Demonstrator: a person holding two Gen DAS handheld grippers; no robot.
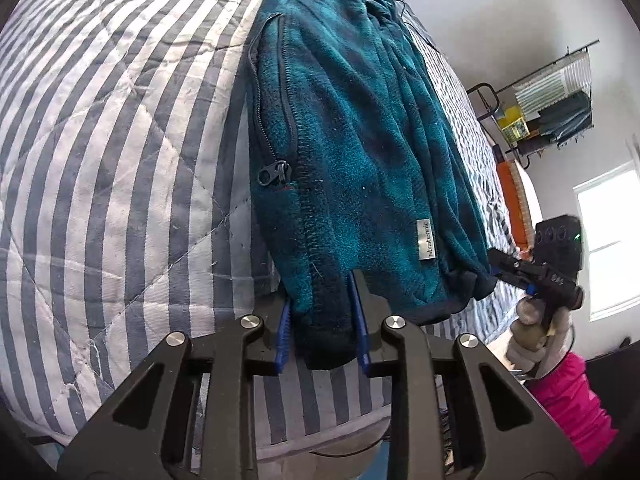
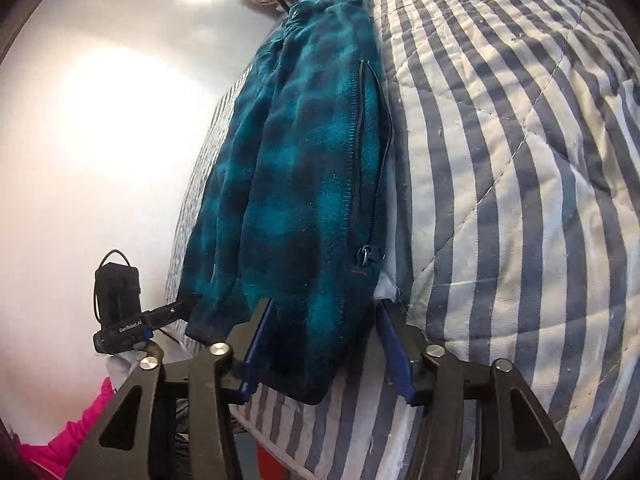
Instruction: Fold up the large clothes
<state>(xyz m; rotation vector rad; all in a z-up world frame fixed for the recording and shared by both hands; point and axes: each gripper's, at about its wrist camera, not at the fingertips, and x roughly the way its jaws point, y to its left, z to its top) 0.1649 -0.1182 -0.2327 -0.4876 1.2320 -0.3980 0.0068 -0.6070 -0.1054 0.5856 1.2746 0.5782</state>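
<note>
Nearest the left wrist camera, the black left gripper (image 1: 322,320) with blue pads has its jaws narrowed onto the dark hem corner of a teal fleece jacket (image 1: 352,132); both pads press the thick fabric between them. That jacket, blotched with darker teal and folded into a long narrow band, lies on a quilted bedspread of grey-blue and white stripes (image 1: 120,152) and runs away from the camera towards the far end of the bed. A black zip with a round pull (image 1: 269,174) runs along its left edge, and a small grey label (image 1: 424,240) sits near the hem.

From the right wrist view, the right gripper (image 2: 324,344) straddles the other hem corner of the same jacket (image 2: 304,168). Its jaws stand fairly wide: the left pad lies against the fleece, while the right pad stands clear of it over the bedspread (image 2: 520,160), so the cloth lies between them unclamped. The zip pull (image 2: 366,251) shows just beyond that pad.

Each camera also catches the opposite gripper beside the jacket's hem, held by a hand in a pale glove (image 1: 532,332) above a bright pink sleeve (image 1: 568,392). A metal clothes rack (image 1: 552,100) stands by the white wall, next to a bright window (image 1: 608,240).
</note>
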